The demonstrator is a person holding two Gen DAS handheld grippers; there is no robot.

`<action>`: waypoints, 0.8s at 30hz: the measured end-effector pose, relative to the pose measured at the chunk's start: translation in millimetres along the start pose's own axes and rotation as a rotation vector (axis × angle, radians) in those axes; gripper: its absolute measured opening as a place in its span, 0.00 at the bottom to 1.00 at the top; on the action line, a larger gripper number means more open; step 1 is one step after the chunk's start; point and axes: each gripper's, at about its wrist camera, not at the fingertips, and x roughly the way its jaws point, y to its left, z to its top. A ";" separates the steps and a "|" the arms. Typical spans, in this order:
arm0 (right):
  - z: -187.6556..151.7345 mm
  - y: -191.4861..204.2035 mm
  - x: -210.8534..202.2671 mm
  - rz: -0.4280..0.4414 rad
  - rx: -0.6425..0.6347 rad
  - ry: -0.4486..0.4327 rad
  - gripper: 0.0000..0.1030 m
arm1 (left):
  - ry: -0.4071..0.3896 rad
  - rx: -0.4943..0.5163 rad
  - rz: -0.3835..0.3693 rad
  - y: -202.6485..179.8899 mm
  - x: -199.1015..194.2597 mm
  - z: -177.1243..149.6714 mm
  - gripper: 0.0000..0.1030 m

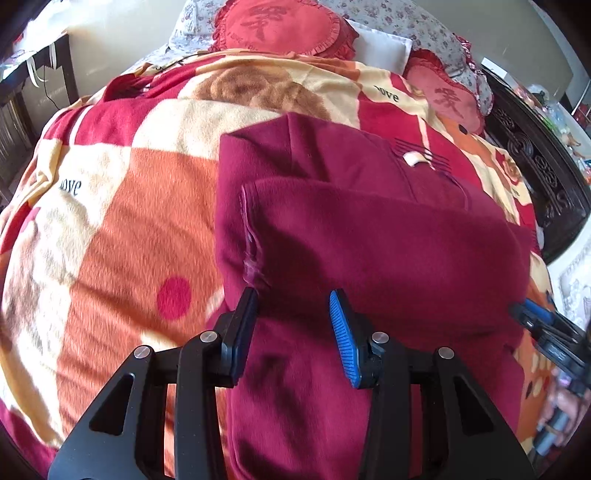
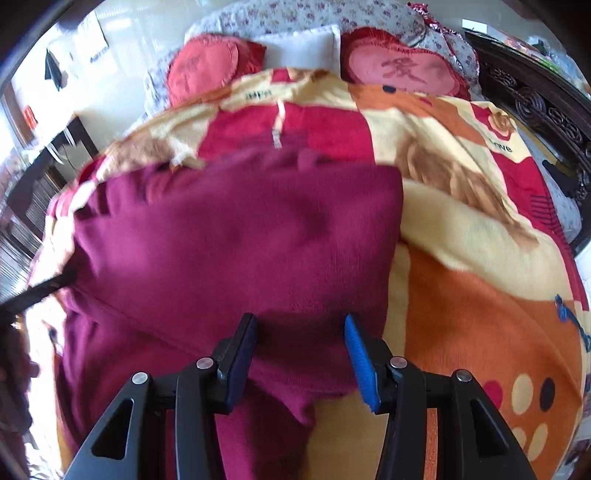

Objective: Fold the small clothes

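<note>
A dark maroon fleece garment (image 1: 369,236) lies on the bed, with its near part folded over the rest; a small white tag (image 1: 413,158) shows near its far end. My left gripper (image 1: 293,295) hovers over the near left corner of the fold, jaws apart and nothing pinched between the pads. In the right wrist view the garment (image 2: 236,236) is blurred, and my right gripper (image 2: 300,319) stands open over its near right edge, with cloth lying under the gap. The right gripper (image 1: 543,321) also shows at the right edge of the left wrist view.
A fleece blanket (image 1: 122,236) in red, orange and cream squares covers the bed. Two red heart cushions (image 1: 280,26) (image 2: 402,70) and a white pillow (image 1: 384,48) lie at the head. A dark carved bed frame (image 2: 535,107) runs along the right, and a dark table (image 2: 48,173) stands at the left.
</note>
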 end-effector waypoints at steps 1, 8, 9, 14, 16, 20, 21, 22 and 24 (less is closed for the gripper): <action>-1.8 0.6 1.8 -0.008 -0.004 -0.007 0.47 | 0.003 0.000 -0.004 -0.2 -4.4 -3.7 0.39; -9.2 8.5 -24.2 -0.010 -0.015 -0.031 0.47 | 0.005 0.032 -0.032 -2.0 -34.5 -31.7 0.39; -11.5 10.5 -28.7 -0.009 -0.018 -0.031 0.47 | 0.008 0.034 -0.036 -2.0 -37.1 -35.1 0.39; -31.7 16.9 -51.6 0.021 -0.017 -0.029 0.48 | 0.043 0.044 -0.066 -2.6 -49.2 -58.1 0.39; -42.0 17.3 -59.0 0.025 -0.015 -0.021 0.48 | 0.062 0.051 -0.077 -2.5 -52.0 -66.7 0.39; -69.7 6.7 -72.4 0.066 0.030 0.006 0.49 | 0.102 0.056 -0.099 3.5 -58.2 -86.5 0.39; -79.0 0.9 -74.8 0.079 0.052 0.017 0.50 | 0.106 0.057 -0.098 4.8 -59.9 -91.0 0.39; -89.4 -5.8 -76.8 0.093 0.075 0.033 0.50 | 0.110 0.058 -0.097 7.2 -62.1 -96.2 0.39; -108.5 -16.8 -79.8 0.121 0.108 0.059 0.51 | 0.118 0.059 -0.106 11.4 -65.9 -106.0 0.39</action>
